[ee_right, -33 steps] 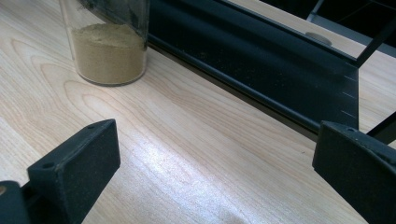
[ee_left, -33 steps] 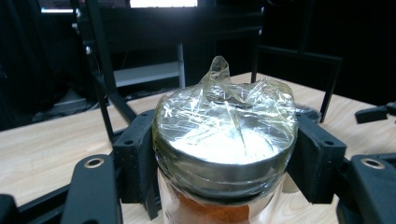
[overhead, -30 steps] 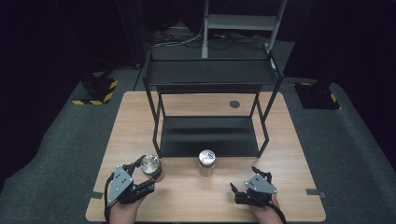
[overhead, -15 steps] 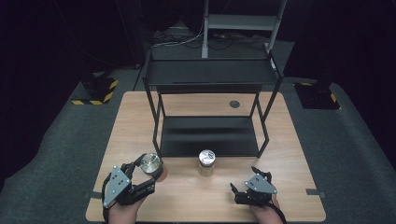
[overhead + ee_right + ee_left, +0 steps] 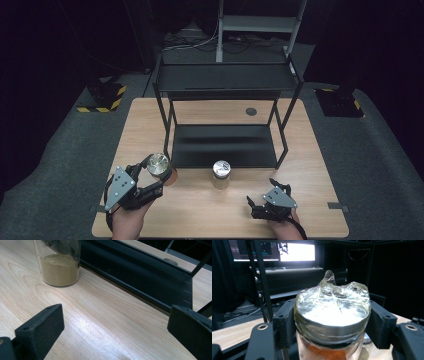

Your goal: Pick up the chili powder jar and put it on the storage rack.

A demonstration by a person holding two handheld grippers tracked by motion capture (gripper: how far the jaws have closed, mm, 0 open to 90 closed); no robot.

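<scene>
This looks like a lab or test studio: black curtained walls, a lone wooden table on grey carpet, hazard-striped stand bases beyond its far left corner, floor cables, and lit monitors, probably a workstation.

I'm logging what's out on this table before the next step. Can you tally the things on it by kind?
Spice jars: 2, the jar with orange powder clamped in the left gripper, and the jar with tan powder standing on the table.
Black metal shelf racks: 1.
Total: 3.
</scene>
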